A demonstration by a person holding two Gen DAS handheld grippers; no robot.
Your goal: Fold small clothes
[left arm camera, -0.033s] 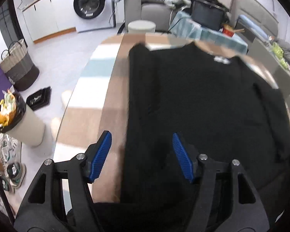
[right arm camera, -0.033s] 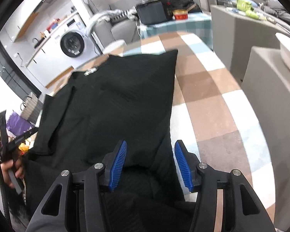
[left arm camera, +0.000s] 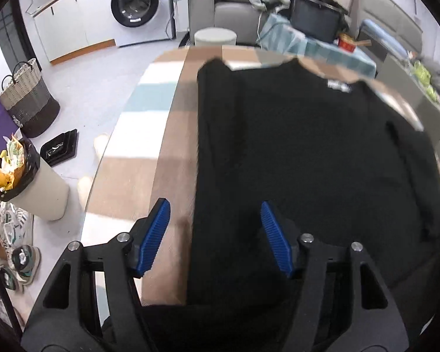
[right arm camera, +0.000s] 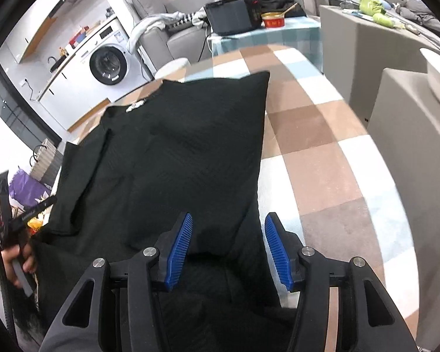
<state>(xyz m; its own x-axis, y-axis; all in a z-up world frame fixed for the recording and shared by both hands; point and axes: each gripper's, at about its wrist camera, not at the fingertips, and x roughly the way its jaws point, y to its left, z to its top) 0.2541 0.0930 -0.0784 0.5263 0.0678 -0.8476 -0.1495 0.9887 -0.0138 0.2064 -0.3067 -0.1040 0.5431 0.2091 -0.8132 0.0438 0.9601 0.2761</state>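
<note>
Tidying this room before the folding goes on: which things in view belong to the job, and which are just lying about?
Belongs to the job:
black sweater
checked table
left tool, jaws opening
right tool

Just lying about:
washing machine
woven basket
full bin
red tub
shoes

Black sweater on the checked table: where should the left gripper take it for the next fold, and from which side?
Take the black sweater by its straight left side edge near the hem, coming in from the bare tablecloth. That edge lies flat and already sits between the left gripper fingers, which are opening.
</note>
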